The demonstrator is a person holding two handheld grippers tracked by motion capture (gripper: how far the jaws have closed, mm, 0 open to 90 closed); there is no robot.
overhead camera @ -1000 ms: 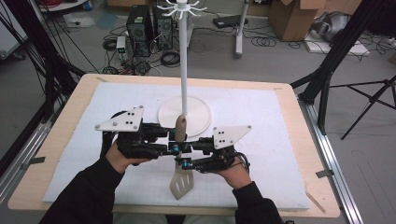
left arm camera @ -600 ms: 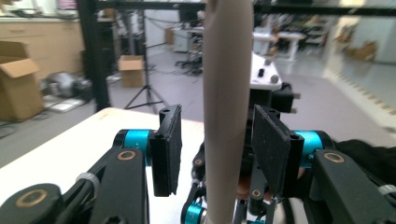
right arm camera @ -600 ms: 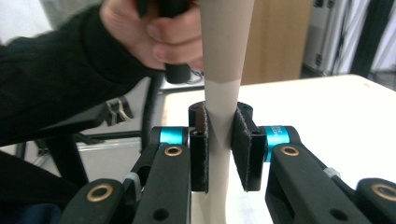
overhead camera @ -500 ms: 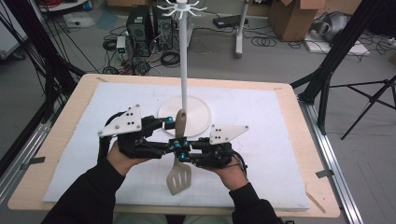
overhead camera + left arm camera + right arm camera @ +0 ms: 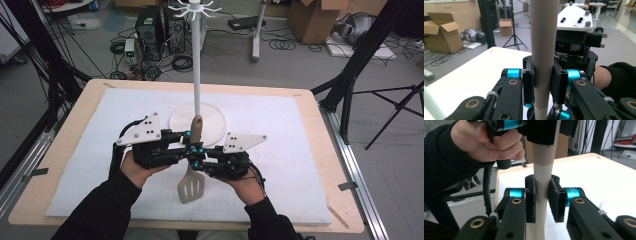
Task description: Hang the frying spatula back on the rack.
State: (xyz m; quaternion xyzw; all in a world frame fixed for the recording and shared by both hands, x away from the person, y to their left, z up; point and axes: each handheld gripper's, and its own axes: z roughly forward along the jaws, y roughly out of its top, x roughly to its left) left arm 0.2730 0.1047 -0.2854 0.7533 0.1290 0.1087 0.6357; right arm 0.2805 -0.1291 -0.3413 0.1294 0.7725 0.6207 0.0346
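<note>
The left hand-held gripper (image 5: 186, 141) pinches the beige handle of a slotted spatula (image 5: 191, 186); in the left gripper view its two black jaws press flat against either side of the handle (image 5: 543, 62), which runs straight up between them. Just beside it, the right hand-held gripper (image 5: 196, 159) also pinches the same handle, a little lower toward the blade; in the right gripper view its padded jaws close on the narrower part of the handle (image 5: 541, 185), with the left hand (image 5: 487, 141) wrapped around its own gripper just above. The two grippers face each other from left and right, nearly touching at the handle, each topped by a grey three-cornered plate (image 5: 142, 130).

The spatula is held above the counter (image 5: 60, 165), roughly in the middle and toward the near side. Its handle tip points to the far side and its slotted blade hangs toward the near edge, over the white mat (image 5: 280, 125) that covers most of the counter. Just beyond the handle tip, a white round base (image 5: 215, 120) sits on the mat, carrying a tall white pole (image 5: 196, 70) with a ring of hooks (image 5: 194, 7) at the top.

Both dark sleeves (image 5: 107, 210) come in from the near edge.
</note>
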